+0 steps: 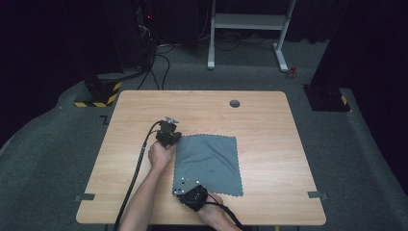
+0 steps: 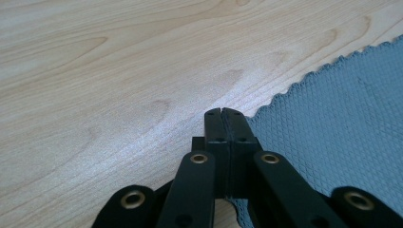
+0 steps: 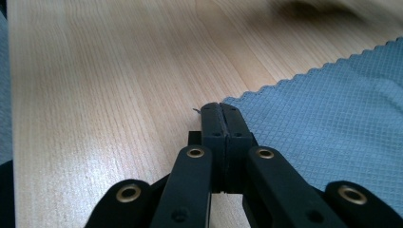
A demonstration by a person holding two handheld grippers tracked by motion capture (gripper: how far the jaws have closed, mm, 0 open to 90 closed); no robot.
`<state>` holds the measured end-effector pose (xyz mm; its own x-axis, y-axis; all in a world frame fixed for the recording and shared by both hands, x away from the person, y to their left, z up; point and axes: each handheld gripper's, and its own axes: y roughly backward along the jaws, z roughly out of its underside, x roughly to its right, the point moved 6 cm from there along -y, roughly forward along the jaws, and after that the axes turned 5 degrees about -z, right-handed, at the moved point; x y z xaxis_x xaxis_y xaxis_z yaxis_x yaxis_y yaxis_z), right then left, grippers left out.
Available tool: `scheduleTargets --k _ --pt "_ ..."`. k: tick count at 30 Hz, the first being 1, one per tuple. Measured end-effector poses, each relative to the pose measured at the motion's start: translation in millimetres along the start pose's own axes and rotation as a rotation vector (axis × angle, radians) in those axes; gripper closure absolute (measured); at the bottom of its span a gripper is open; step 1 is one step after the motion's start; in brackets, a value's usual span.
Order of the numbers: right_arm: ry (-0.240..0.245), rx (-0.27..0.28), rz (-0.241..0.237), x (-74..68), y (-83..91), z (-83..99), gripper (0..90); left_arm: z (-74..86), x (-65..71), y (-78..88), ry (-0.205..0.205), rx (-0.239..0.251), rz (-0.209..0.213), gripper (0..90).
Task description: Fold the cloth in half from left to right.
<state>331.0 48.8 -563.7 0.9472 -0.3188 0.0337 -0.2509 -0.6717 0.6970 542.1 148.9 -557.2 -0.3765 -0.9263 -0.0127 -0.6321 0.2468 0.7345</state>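
Your left gripper (image 1: 168, 133) has its jaws pressed together at the cloth's (image 1: 208, 162) far left corner; whether they pinch fabric, you cannot tell. Your right gripper (image 1: 185, 188), jaws likewise together, sits at the near left corner. The cloth lies flat on the table (image 1: 269, 125).

My cloth (image 1: 207, 163) is grey-blue, woven in a fine diamond grid, with a scalloped zigzag edge. The table (image 1: 269, 125) under it is pale wood with tan grain lines and a small grey disc (image 1: 235, 103) near its far edge. My left gripper (image 2: 222, 114) and right gripper (image 3: 220, 108) are matte black with brass-coloured rivets. The floor (image 1: 361, 159) is dark grey.
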Motion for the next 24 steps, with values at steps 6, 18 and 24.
scheduleTargets --k 6,18,24 --pt "-0.044 0.025 -0.027 2.5 3.6 -0.6 90.0 -0.1 -1.3 0.0 0.016 0.004 0.023 90.0" --pt "-0.053 0.052 -0.03 4.1 10.2 -3.8 90.0 -9.6 -3.9 11.9 0.05 0.059 0.059 90.0" --pt "-0.04 0.059 -0.027 2.8 14.1 -10.6 90.0 -15.3 -5.9 18.4 0.046 0.073 0.065 90.0"
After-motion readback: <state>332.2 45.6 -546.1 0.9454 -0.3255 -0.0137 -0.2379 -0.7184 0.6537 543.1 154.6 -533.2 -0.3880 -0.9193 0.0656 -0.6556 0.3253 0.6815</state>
